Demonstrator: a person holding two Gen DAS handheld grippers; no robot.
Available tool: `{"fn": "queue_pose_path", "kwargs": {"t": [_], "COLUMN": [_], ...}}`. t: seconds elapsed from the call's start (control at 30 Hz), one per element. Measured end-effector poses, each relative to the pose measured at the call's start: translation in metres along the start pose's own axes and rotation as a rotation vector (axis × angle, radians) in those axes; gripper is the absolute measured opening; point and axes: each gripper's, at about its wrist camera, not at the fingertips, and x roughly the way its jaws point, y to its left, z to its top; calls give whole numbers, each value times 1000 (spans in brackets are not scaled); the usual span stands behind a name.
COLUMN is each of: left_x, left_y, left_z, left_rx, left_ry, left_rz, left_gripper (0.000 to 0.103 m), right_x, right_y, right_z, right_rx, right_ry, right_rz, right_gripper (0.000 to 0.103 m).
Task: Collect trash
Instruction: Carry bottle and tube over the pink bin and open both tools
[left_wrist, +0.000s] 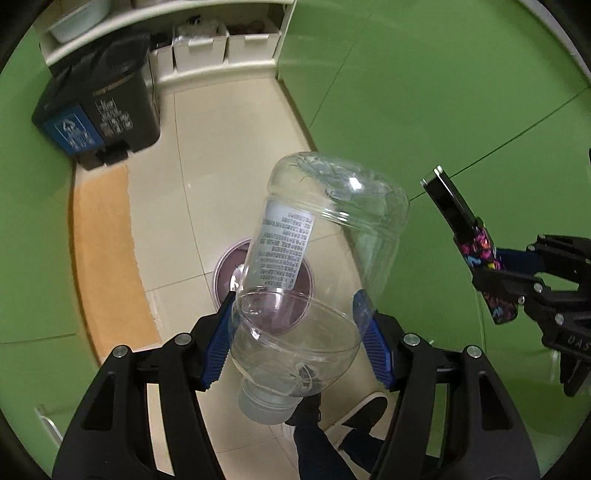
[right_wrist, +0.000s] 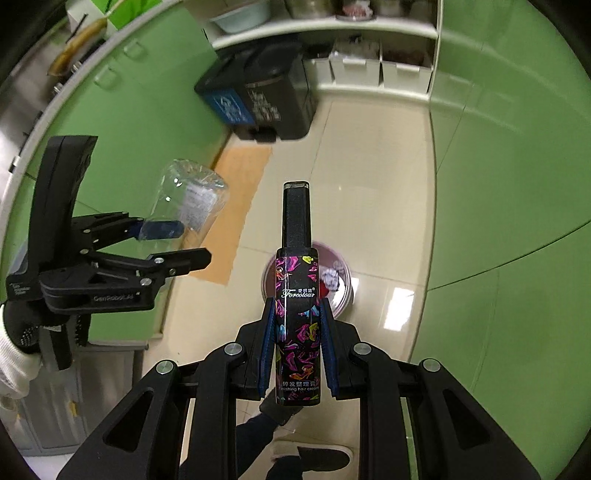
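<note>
I keep the clear, empty plastic bottle (left_wrist: 325, 254) pinched neck-first in my left tongs (left_wrist: 295, 332) and the slim black floral-print hair-cream tube (right_wrist: 298, 321) clamped upright in my right tongs (right_wrist: 298, 332), both poised above the round purple bin (right_wrist: 341, 280) for dropping.

Centre frame, the right gripper (right_wrist: 297, 347) clamps a hair cream tube (right_wrist: 297, 295) above a small bin (right_wrist: 341, 284); clear bottle (right_wrist: 192, 199) at left.

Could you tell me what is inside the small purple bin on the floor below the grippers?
In the right wrist view, the purple bin holds crumpled white and red scraps. The hair cream tube in the right gripper hides its left part, so the rest cannot be seen.
</note>
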Motion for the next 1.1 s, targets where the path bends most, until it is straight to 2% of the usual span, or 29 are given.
{"fn": "queue_pose_path", "kwargs": {"t": [0.1, 0.13, 0.17, 0.27, 0.73, 0.77, 0.8, 0.83, 0.87, 1.1], "left_x": [23, 26, 29, 34, 17, 15, 13, 11, 9, -9], "left_y": [9, 11, 14, 21, 68, 71, 74, 76, 78, 71], "left_z": [-2, -1, -1, -1, -9, -9, -10, -11, -11, -9], "left_rx": [-16, -24, -31, -46, -141, -144, -147, -150, -153, -156], "left_ry": [7, 4, -1, -12, -54, -58, -61, -62, -64, -64], "left_rz": [2, 2, 2, 8, 39, 42, 45, 47, 49, 52], "left_gripper": [68, 81, 88, 100, 100, 100, 100, 100, 100, 100], "right_x": [20, 25, 31, 43, 88, 88, 88, 88, 85, 68], "right_y": [-3, -4, -4, -2, 22, 23, 23, 23, 23, 17], "right_z": [-3, -3, -4, -4, 9, 9, 11, 11, 12, 13], "right_rx": [8, 11, 13, 14, -30, -31, -28, -25, -16, 16], "right_ry": [14, 17, 22, 33, 53, 45, 34, 23, 2, 6], "right_rz": [4, 5, 9, 14, 43, 39, 32, 29, 31, 1], "right_gripper": [22, 22, 22, 22, 23, 28, 50, 81, 91, 96]}}
